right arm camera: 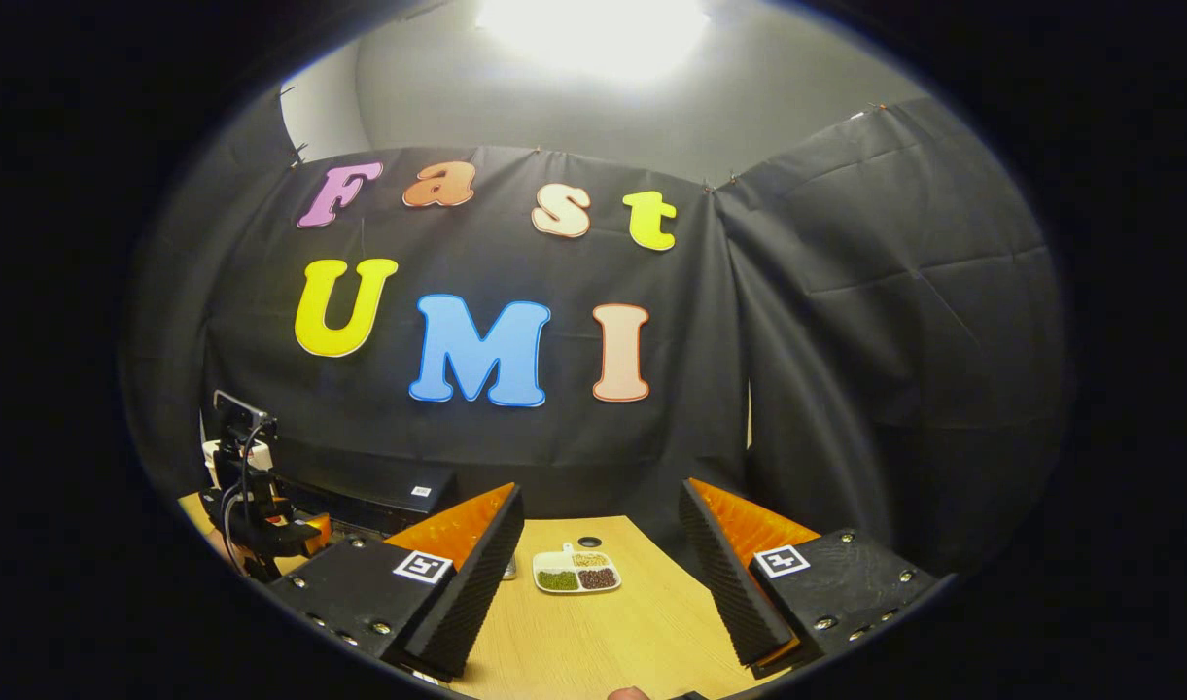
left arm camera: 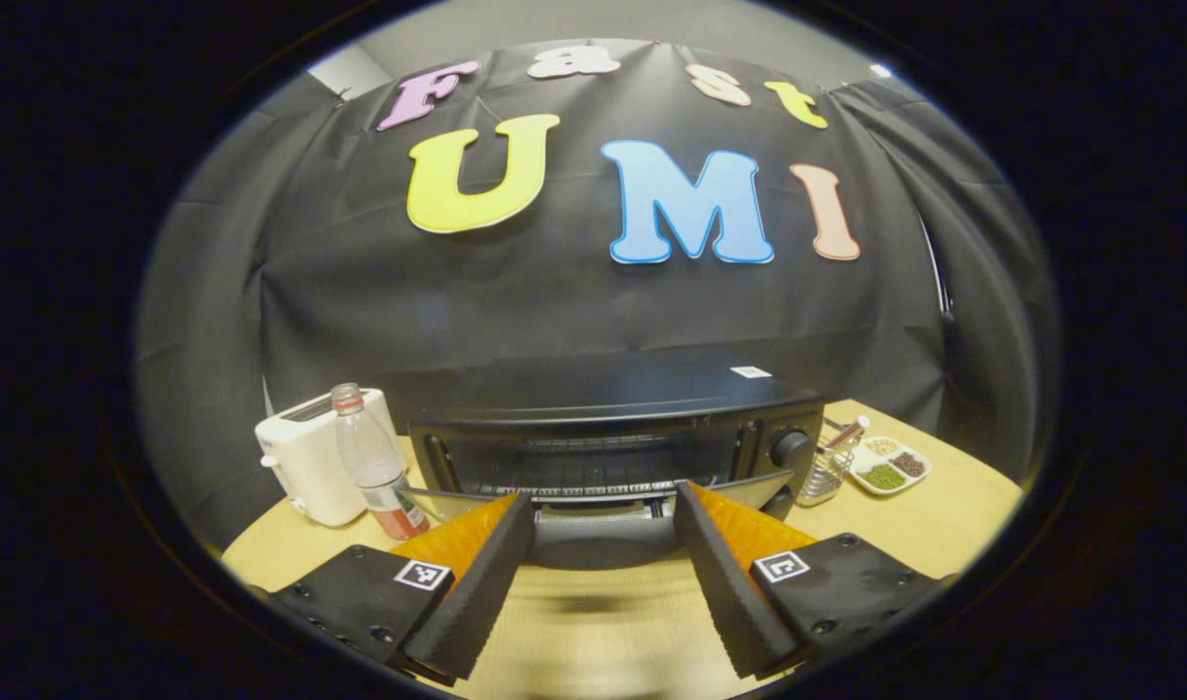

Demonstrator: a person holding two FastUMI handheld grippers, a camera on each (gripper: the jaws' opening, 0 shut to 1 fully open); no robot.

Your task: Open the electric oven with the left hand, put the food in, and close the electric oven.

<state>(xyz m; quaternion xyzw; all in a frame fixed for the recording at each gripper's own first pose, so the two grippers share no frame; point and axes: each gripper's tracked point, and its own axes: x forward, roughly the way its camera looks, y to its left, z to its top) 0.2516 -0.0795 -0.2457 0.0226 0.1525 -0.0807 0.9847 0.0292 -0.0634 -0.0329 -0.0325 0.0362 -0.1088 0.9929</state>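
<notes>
Left gripper view: left tool (left arm camera: 603,506) spread wide, empty, facing the electric oven (left arm camera: 612,437) on the desk (left arm camera: 943,525); its door (left arm camera: 593,530) hangs partly open. Toaster (left arm camera: 311,467) and bottle (left arm camera: 374,472) stand left. Right gripper view: right tool (right arm camera: 601,506) wide, empty, above the food plate (right arm camera: 576,574). No label legible.

Staged recording booth: black cloth wall (left arm camera: 574,301), wooden table (right arm camera: 593,632), oven (left arm camera: 603,437), toaster (left arm camera: 311,467).
</notes>
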